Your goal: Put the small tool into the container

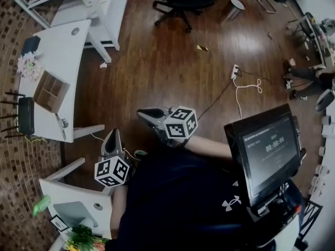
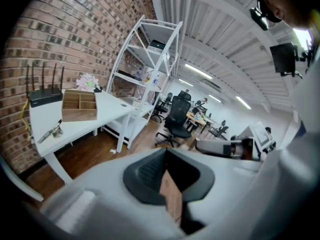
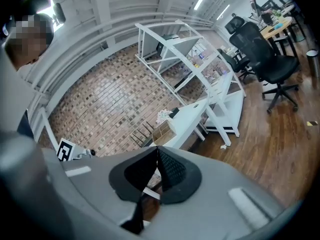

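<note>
Wooden, the box (image 2: 79,105) stands on a white table (image 2: 107,115). The left gripper view shows the small tool (image 2: 51,131) lying near it, a spot the right gripper view hides. The left gripper (image 2: 165,153) and right gripper (image 3: 157,150) are each closed on nothing, away from the table.

I'm in an open-plan office: white benches (image 1: 57,56) along a brick wall (image 2: 75,39), a white shelving unit (image 2: 150,79), black swivel chairs (image 2: 177,119) on a wood floor (image 1: 167,72), a router (image 2: 44,96) with aerials, a monitor (image 1: 269,150) beside me, and more desks (image 2: 197,119) under strip lights (image 2: 200,72) farther back.
</note>
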The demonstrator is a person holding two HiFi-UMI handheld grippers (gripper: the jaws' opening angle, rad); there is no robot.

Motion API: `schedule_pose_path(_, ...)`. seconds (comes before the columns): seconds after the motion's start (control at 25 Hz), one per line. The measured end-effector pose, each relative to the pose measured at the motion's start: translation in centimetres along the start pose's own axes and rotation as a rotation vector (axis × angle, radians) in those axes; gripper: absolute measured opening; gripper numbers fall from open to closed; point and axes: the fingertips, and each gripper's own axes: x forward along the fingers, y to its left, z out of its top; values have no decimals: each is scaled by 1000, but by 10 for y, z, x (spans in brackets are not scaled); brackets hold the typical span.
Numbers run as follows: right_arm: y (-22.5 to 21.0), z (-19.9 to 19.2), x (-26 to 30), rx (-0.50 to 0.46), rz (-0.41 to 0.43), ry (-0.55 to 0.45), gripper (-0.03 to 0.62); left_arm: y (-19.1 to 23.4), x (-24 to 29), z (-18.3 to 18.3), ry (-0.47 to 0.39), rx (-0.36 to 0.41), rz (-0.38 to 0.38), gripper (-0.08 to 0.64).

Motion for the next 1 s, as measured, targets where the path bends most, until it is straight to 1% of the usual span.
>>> schedule_pose_path(0.2, 14, -5, 42, -18, 134, 106, 11, 32, -23, 3, -59, -76, 161, 3)
schedule_pose_path(0.4, 24, -7, 79, -40, 210, 174, 11, 59, -43, 10, -115, -116, 268, 3)
schedule_pose_path(0.64, 45, -22, 115, -64, 318, 270, 11, 84, -76, 1, -165, -190, 410, 3)
schedule_pose_path(0.84, 52, -35, 139, -72, 347, 327, 11, 104, -101, -6, -196, -244, 487, 3)
schedule_pose_path(1.0, 60, -41, 164, -75, 347, 343, 11, 129, -109, -3, -209, -262, 498, 3)
